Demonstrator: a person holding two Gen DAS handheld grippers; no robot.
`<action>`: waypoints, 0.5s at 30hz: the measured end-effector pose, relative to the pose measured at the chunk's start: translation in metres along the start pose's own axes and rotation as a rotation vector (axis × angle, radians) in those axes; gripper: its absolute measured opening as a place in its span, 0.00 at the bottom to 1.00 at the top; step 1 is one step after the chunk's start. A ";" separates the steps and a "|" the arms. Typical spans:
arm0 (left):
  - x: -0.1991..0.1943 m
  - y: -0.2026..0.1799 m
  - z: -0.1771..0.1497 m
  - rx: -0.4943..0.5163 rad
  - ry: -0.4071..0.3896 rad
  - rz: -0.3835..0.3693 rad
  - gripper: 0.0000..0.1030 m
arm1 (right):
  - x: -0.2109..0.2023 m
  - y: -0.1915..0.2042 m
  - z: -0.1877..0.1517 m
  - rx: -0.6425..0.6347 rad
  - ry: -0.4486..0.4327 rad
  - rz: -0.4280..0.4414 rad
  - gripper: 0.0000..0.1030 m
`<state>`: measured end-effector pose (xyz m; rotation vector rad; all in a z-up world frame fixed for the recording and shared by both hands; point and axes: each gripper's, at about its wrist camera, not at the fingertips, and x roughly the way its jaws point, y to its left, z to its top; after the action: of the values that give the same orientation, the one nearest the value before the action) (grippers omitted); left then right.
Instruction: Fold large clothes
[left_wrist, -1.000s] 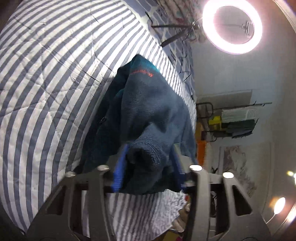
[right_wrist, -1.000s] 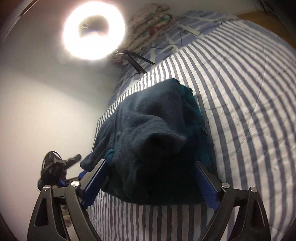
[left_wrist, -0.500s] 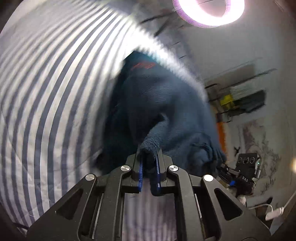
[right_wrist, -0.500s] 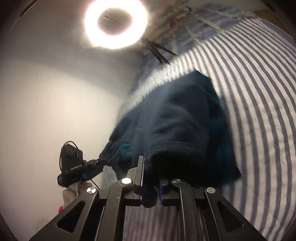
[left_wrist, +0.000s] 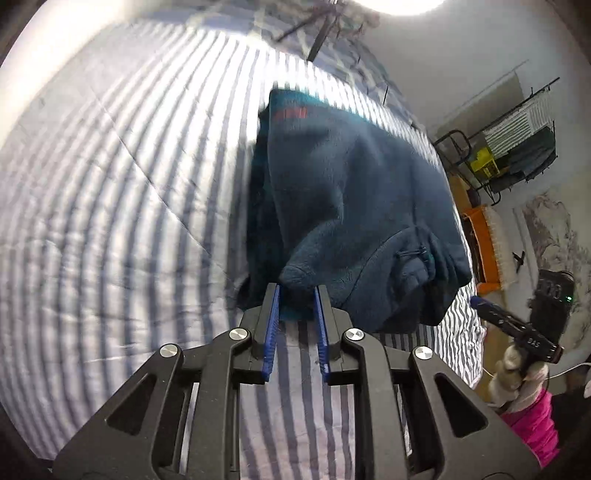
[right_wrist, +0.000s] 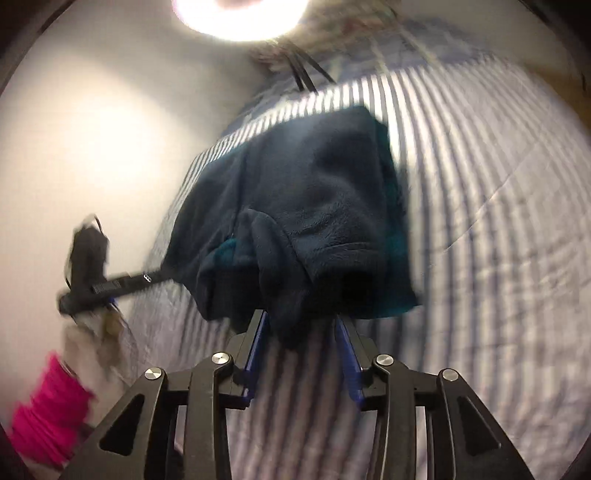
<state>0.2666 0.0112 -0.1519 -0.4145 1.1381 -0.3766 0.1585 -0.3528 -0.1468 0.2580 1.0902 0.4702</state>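
Fleece jacket (left_wrist: 354, 206) lies bundled on striped bed (left_wrist: 110, 192), near its edge; we judge fold mostly done, tidying left. Left gripper (left_wrist: 296, 295) opening, cloth fold just at tips, not pinched. Right gripper (right_wrist: 301, 325) opening, hem hanging loose between jaws. Underside layers hidden; right view blurred.

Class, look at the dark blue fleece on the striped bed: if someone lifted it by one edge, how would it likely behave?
The fleece would probably droop, since it already lies in soft, rounded folds. Its fuzzy pile suggests the left gripper pads wouldn't slip easily. Stacked layers on the striped bedcover may slide apart and unfold when raised.
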 end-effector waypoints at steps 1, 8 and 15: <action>-0.011 -0.002 0.000 0.009 -0.026 0.001 0.15 | -0.014 0.003 0.000 -0.037 -0.025 -0.025 0.39; -0.038 -0.040 0.053 0.090 -0.200 0.020 0.15 | -0.043 0.024 0.053 -0.164 -0.242 -0.089 0.46; 0.033 -0.067 0.094 0.152 -0.196 0.123 0.15 | 0.032 0.046 0.118 -0.219 -0.266 -0.092 0.46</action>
<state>0.3606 -0.0513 -0.1110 -0.2408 0.9317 -0.3049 0.2651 -0.2937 -0.0999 0.0741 0.7800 0.4541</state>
